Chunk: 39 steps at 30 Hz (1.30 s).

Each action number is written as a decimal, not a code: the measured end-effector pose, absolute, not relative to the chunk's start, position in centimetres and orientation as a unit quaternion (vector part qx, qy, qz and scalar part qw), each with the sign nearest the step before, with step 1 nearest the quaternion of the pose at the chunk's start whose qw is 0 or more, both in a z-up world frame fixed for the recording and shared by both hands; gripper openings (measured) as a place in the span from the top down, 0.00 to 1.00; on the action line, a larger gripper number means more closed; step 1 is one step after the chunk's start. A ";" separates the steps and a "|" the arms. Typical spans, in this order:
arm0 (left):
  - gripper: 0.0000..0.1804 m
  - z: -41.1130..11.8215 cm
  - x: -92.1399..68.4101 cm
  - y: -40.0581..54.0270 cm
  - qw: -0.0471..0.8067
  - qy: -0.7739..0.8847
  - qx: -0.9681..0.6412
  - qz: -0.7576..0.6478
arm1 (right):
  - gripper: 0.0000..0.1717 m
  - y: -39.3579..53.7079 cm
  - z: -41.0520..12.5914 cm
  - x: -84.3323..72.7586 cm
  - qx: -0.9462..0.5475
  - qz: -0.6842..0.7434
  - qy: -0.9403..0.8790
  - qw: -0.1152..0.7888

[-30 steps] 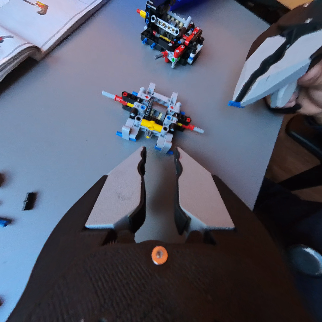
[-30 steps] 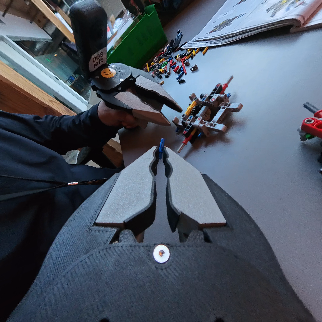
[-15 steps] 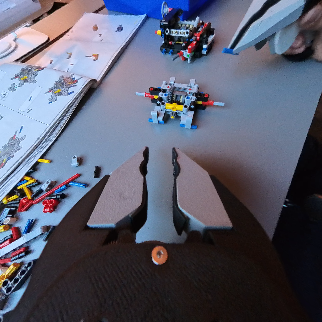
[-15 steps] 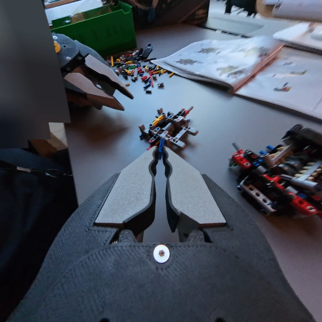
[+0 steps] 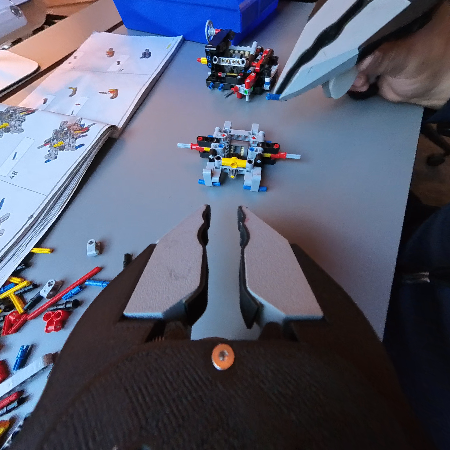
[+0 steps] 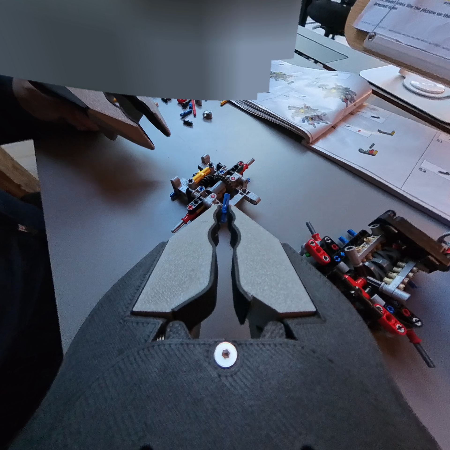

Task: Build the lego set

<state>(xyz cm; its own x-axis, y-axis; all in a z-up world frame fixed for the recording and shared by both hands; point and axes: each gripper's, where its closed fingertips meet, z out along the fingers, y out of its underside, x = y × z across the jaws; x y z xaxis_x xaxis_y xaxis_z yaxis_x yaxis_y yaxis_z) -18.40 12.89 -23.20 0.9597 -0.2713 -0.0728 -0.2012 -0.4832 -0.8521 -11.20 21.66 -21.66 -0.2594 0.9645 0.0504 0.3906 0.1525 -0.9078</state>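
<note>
Left tongs [image 5: 223, 207]: parted, holding nothing, over grey tabletop [image 5: 328, 194]; small grey plastic brick assembly [image 5: 237, 155] at 12 o'clock.
Right tongs [image 6: 222, 207]: pinching small blue plastic pin [image 6: 225, 204].

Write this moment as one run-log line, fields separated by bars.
left hand-held gripper: open, empty | right hand-held gripper: shut on blue pin | small grey assembly: on table, between both

Your left wrist cam sits low over the grey table [image 5: 146, 194], looking forward and down along its fingers at the small grey assembly [image 5: 237, 155] just ahead. Your right wrist cam faces that same assembly [image 6: 214, 185] from another side, closer in. Both also catch the bigger black model [image 5: 241, 68] [image 6: 379, 272], the open instruction booklet [image 5: 73, 109] [image 6: 341, 121], and each other's gripper.
</note>
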 end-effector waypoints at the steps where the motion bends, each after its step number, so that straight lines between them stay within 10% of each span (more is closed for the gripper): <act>1: 0.89 -23.2 -18.3 12.9 0.488 0.141 -0.860 -0.033 | 1.00 21.4 -21.7 -11.2 -0.492 0.404 -0.685 0.355; 12: 0.90 -22.4 -13.4 14.1 0.464 0.192 -0.859 -0.104 | 0.99 15.7 -21.1 -10.6 -0.372 0.317 -0.760 0.430; 29: 0.99 -21.6 -8.2 14.3 0.454 0.529 -0.679 0.232 | 1.00 12.9 -20.8 -8.6 -0.516 0.484 -0.688 0.161; 39: 0.99 -21.1 -7.8 14.5 0.488 0.444 -0.747 0.077 | 0.94 14.9 -20.1 -7.4 -0.498 0.455 -0.702 0.229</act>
